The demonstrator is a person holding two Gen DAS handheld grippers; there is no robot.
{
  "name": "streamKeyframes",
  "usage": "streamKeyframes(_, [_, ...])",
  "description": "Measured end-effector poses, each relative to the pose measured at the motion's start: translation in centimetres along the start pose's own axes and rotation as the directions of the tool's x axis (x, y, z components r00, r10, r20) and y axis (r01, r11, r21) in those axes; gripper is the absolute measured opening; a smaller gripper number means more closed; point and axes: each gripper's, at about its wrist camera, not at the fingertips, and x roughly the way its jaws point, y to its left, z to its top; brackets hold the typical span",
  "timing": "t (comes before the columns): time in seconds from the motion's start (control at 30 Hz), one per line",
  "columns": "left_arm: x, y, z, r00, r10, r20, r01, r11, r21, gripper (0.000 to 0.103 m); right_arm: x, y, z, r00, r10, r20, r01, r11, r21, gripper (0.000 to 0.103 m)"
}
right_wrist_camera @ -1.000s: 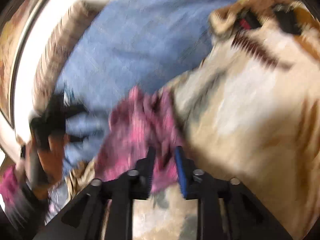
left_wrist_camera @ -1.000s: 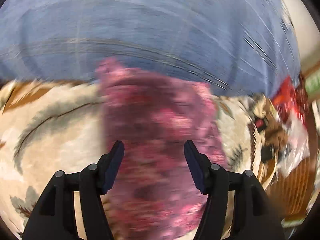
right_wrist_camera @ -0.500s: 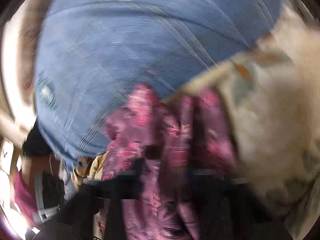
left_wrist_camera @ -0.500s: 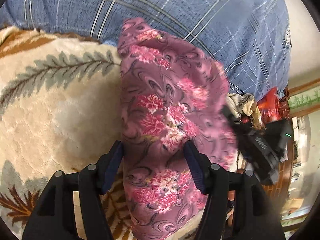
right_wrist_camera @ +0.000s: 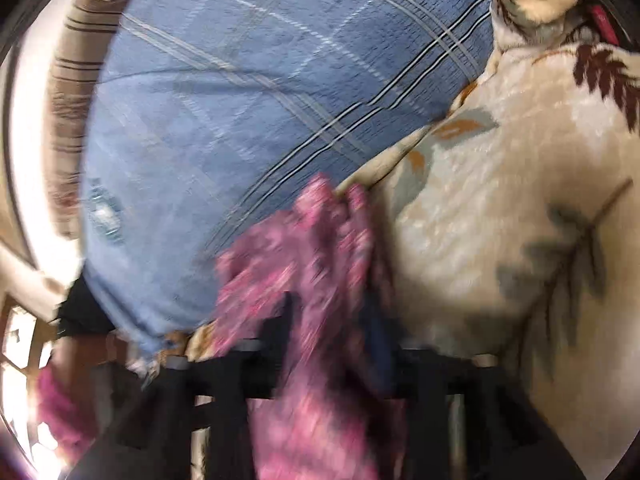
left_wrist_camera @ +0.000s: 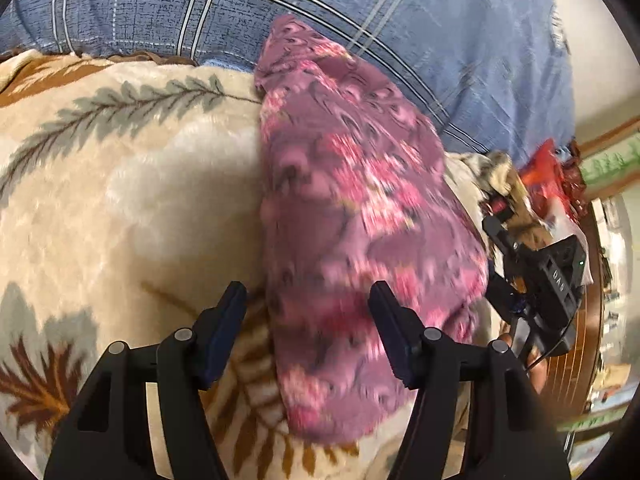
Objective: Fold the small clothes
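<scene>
Folding looks about half done: your floral garment [left_wrist_camera: 360,240] lies as 1 narrow strip mid-frame on the fleece blanket [left_wrist_camera: 120,200]. Left gripper [left_wrist_camera: 308,332] is released; right gripper [right_wrist_camera: 332,340] pinches the garment's edge.

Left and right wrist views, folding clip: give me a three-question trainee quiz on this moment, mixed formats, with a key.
1. True or false: the left gripper has its fingers spread wide, with nothing pinched between them.
2. Multiple choice: the pink floral garment lies mostly on
A. a bare wooden floor
B. the cream leaf-patterned blanket, its far tip over the blue plaid sheet
C. a metal tray
3. Fill in: in the right wrist view, the fabric running between the fingers of the right gripper is the ______ garment.

Key: 1 true; 2 B; 3 pink floral. That view is motion-blurred, so whether those fingers are fully closed on the cloth cannot be told.
</scene>
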Motion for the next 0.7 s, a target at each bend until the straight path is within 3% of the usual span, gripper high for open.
streamKeyframes(0.07, [0.3,-0.3,-1.0,1.0,-0.014,-0.02,0.015,1.0,0.007,0.063,-0.7,-0.2,-0.9,1.0,0.019,-0.024,-0.02,1.0,-0.016,0.053])
streamKeyframes(0.1, [0.6,-0.5,-1.6,0.999,-0.014,-0.033,0.015,1.0,0.013,0.063,-1.0,0.1,-1.4,0.999,-0.005,-0.039,0.003,0.999,-0.048,0.036])
streamKeyframes(0.13, [0.9,-0.9,-2.2,0.999,0.002,-0.041,-0.001,1.0,0.024,0.063,-1.2,0.3,-1.8,0.999,-0.017,-0.03,0.014,0.997,-0.079,0.014])
streamKeyframes(0.2, [0.9,-1.3,-3.2,0.999,0.035,-0.022,-0.034,0.998,0.05,0.063,-3.3,0.8,-2.1,0.998,0.021,0.052,-0.014,0.992,-0.122,0.013])
streamKeyframes(0.27, [0.7,-1.9,-3.7,0.998,0.069,0.002,-0.069,0.995,0.076,0.063,-3.7,0.5,-2.1,0.995,-0.039,0.096,0.051,0.991,-0.124,0.011])
streamKeyframes(0.33, [0.5,-2.2,-3.9,0.997,0.082,-0.008,-0.081,0.993,0.084,0.063,-2.1,-0.5,-2.3,0.988,-0.151,0.025,0.153,0.983,-0.105,0.012])
streamKeyframes(0.37, [0.1,-2.2,-4.2,0.998,0.066,-0.013,-0.065,0.994,0.088,0.063,-2.3,-0.5,-2.6,0.99,-0.137,0.022,0.139,0.986,-0.095,0.013])
streamKeyframes(0.43, [-0.1,-2.0,-4.4,0.998,0.057,-0.009,-0.056,0.995,0.084,0.063,-3.6,-0.5,-3.3,0.996,-0.078,0.039,0.079,0.996,-0.04,0.026])
streamKeyframes(0.47, [0.0,-1.8,-4.4,0.998,0.058,-0.011,-0.057,0.995,0.079,0.063,-4.2,-0.6,-3.7,0.998,-0.045,0.04,0.046,0.999,-0.02,0.033])
streamKeyframes(0.5, [-0.1,-1.4,-4.5,0.998,0.054,-0.022,-0.052,0.996,0.07,0.063,-5.0,-0.8,-4.4,0.999,-0.015,0.049,0.015,1.0,-0.013,0.048])
streamKeyframes(0.53, [0.0,-1.1,-4.6,0.998,0.05,-0.024,-0.049,0.997,0.059,0.063,-5.3,-0.9,-5.0,0.998,-0.012,0.055,0.013,1.0,-0.012,0.051])
streamKeyframes(0.57, [-0.1,-1.2,-4.7,0.999,0.05,-0.018,-0.049,0.997,0.056,0.063,-5.2,-1.0,-5.4,0.999,-0.036,0.038,0.037,0.999,-0.02,0.048])
streamKeyframes(0.63, [-0.5,-1.3,-5.0,0.999,0.037,-0.025,-0.035,0.998,0.057,0.063,-5.0,-0.1,-5.9,0.996,-0.089,-0.011,0.088,0.992,-0.095,0.007])
streamKeyframes(0.7, [-0.6,-1.2,-5.4,0.999,0.04,-0.025,-0.038,0.997,0.061,0.063,-6.9,1.1,-6.4,0.998,-0.052,0.038,0.057,0.988,-0.141,0.007])
